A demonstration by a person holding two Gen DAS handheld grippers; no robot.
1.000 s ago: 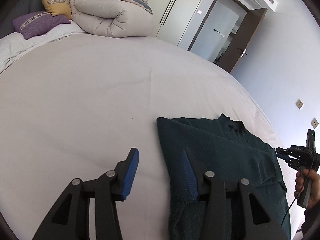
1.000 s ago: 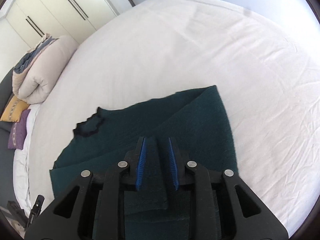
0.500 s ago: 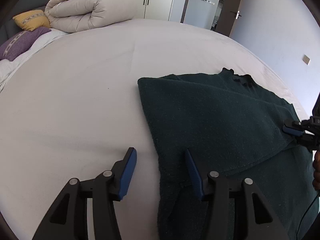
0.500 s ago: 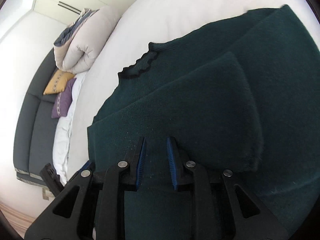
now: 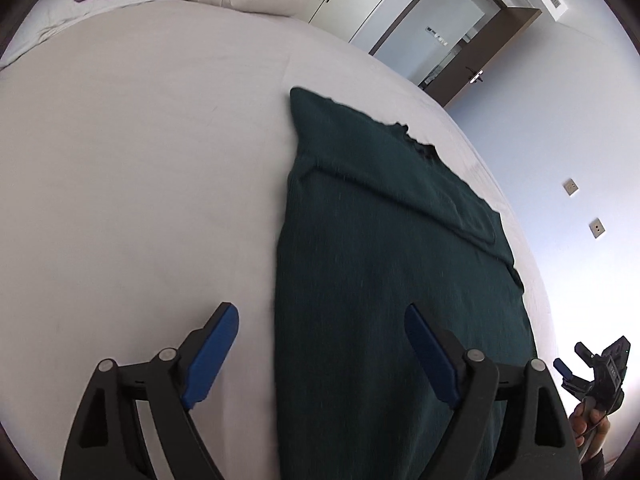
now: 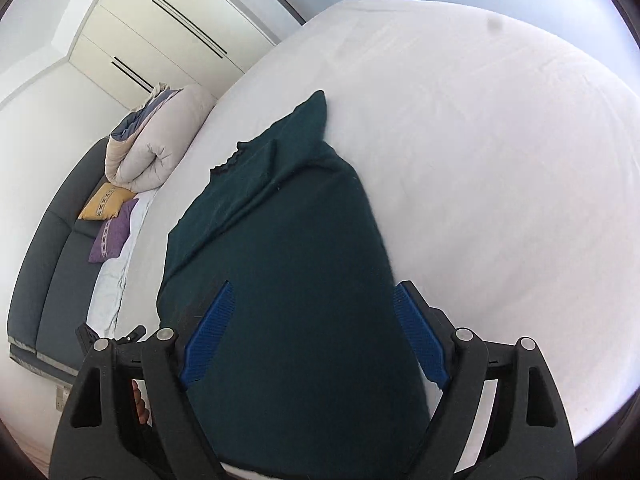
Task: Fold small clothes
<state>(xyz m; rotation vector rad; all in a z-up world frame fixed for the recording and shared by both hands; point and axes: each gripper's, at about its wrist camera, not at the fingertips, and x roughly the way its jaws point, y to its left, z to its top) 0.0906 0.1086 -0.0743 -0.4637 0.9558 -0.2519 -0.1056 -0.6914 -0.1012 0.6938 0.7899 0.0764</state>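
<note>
On the white bed point(image 5: 140, 160) a dark green sweater point(image 5: 380, 280) lies partly folded, its sleeves laid across. Both the left claw point(image 5: 320, 356) and right claw point(image 6: 312, 336) are released, holding nothing. A careless grab at the near hem could catch only the top layer and drag the folds askew.

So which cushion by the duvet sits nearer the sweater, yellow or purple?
The purple cushion, lying below the yellow cushion, closer to the sweater.

The sweater point(image 5: 384, 264) is dark green with a black scalloped neckline point(image 6: 228, 160). The bed sheet point(image 5: 140, 160) is plain white. The rolled duvet point(image 6: 160, 148) is beige with blue edging. One pillow point(image 6: 105, 202) is yellow, another pillow point(image 6: 112, 236) purple, both with white patterned bands. The headboard point(image 6: 48, 272) is dark grey. Each hand-held gripper is black with blue pads point(image 5: 210, 356).
</note>
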